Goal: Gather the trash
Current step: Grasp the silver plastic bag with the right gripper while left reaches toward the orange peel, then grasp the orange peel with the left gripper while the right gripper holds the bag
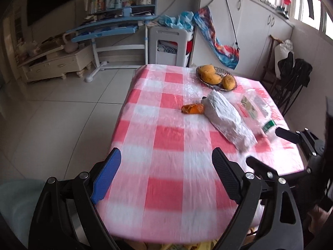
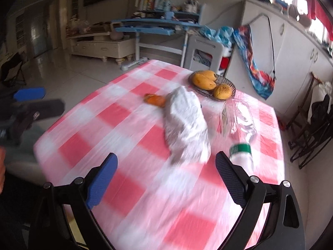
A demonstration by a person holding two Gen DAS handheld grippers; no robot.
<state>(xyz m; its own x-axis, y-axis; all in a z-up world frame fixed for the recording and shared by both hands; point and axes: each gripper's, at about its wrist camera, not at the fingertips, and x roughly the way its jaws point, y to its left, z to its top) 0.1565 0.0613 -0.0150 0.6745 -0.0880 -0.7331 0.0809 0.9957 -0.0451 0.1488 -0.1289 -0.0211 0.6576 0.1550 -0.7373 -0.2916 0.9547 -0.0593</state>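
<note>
A crumpled white bag lies in the middle of the red-and-white checked table. An orange wrapper lies at its far end. A clear plastic bottle with a green label lies to the right of the bag. My left gripper is open and empty above the near table edge. My right gripper is open and empty, just short of the bag and bottle; it shows at the right of the left wrist view.
A wire basket of mangoes stands at the table's far right. A blue desk, a low cabinet and a grey stool stand beyond the table. Folded chairs lean by the right wall.
</note>
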